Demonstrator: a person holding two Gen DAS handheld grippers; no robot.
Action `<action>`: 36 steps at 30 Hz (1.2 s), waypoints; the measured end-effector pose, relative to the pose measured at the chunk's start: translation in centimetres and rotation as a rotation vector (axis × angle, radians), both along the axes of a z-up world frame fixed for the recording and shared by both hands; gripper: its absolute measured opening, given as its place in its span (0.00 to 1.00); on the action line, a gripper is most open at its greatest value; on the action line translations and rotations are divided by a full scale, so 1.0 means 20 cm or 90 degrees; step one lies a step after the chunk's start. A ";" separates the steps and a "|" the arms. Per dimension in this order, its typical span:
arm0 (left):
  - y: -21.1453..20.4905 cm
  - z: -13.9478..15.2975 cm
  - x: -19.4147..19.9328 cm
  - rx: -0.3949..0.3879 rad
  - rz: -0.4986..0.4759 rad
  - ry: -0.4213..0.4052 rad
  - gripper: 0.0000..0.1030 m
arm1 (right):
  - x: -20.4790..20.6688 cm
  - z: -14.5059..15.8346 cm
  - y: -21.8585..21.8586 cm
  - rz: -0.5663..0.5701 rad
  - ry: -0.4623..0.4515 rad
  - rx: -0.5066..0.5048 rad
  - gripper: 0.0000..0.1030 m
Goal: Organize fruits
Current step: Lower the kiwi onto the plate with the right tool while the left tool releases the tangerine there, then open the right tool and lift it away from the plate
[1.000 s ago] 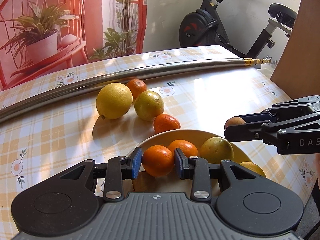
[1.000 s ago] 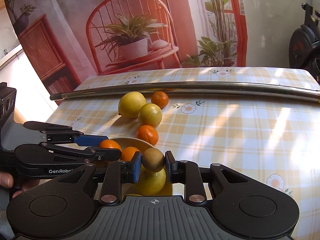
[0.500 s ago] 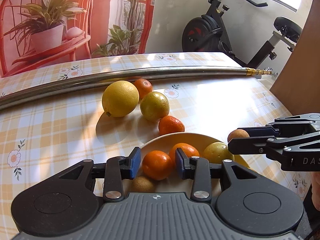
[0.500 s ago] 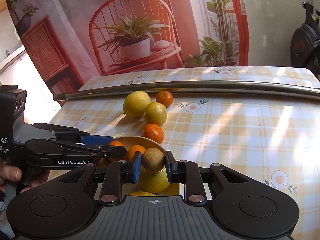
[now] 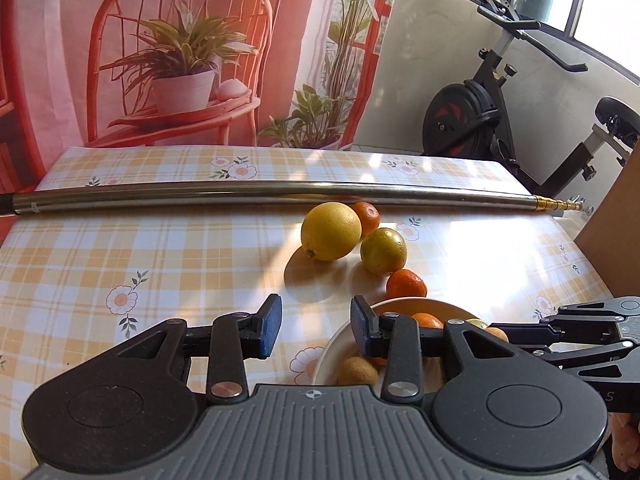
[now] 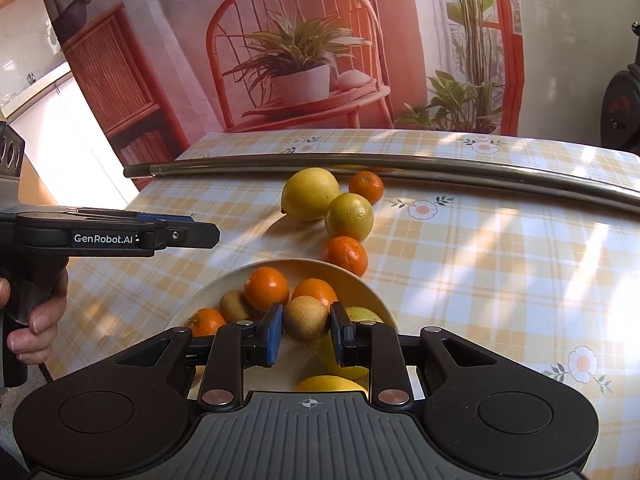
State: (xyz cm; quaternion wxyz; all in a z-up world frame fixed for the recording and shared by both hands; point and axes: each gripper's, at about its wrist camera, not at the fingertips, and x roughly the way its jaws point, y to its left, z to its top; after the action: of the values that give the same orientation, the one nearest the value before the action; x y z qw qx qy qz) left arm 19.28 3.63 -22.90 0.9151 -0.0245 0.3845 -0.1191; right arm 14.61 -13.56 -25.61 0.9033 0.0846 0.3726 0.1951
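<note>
So the right gripper [image 6: 306,334] has its blue pads on either side of a small round brownish fruit [image 6: 306,317], over the cream ceramic bowl [image 6: 216,286], though a thin gap shows at each pad so I can't tell if it's really pinched. The left gripper [image 5: 316,326] is wide open with nothing in it, over the yellow plaid tablecloth [image 5: 160,256] at the bowl's 9 o'clock. Four more citrus sit past the bowl toward 12 o'clock, including a big yellow lemon [image 5: 330,231], in front of the long steel pole [image 5: 240,196].
</note>
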 end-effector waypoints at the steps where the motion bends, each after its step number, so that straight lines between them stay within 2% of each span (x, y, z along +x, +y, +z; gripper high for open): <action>1: 0.01 0.01 -0.01 0.003 0.004 -0.002 0.39 | 0.00 0.00 0.01 0.002 0.001 -0.003 0.22; 12: 0.08 0.07 -0.12 0.008 0.013 -0.013 0.41 | -0.10 -0.02 0.12 0.011 0.027 0.008 0.22; 17: 0.11 0.06 -0.16 0.005 0.019 -0.011 0.41 | -0.15 -0.04 0.21 0.025 0.029 -0.026 0.22; 21: 0.12 0.06 -0.18 -0.003 0.024 -0.007 0.41 | -0.17 -0.03 0.21 0.007 0.024 -0.039 0.22; 26: 0.11 0.04 -0.18 -0.007 0.022 -0.004 0.41 | -0.10 -0.06 0.19 -0.014 0.027 -0.062 0.22; 32: 0.13 0.02 -0.17 -0.009 0.028 0.001 0.41 | 0.02 -0.11 0.30 0.012 0.032 -0.096 0.22; 36: 0.14 0.01 -0.16 -0.015 0.031 0.004 0.41 | 0.07 -0.15 0.32 -0.001 0.041 -0.118 0.22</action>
State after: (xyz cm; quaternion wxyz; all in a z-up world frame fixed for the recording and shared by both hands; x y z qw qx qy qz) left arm 16.05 6.51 -22.66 0.9161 -0.0450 0.3855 -0.1010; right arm 16.03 -7.19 -28.57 0.8948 0.0073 0.4180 0.1564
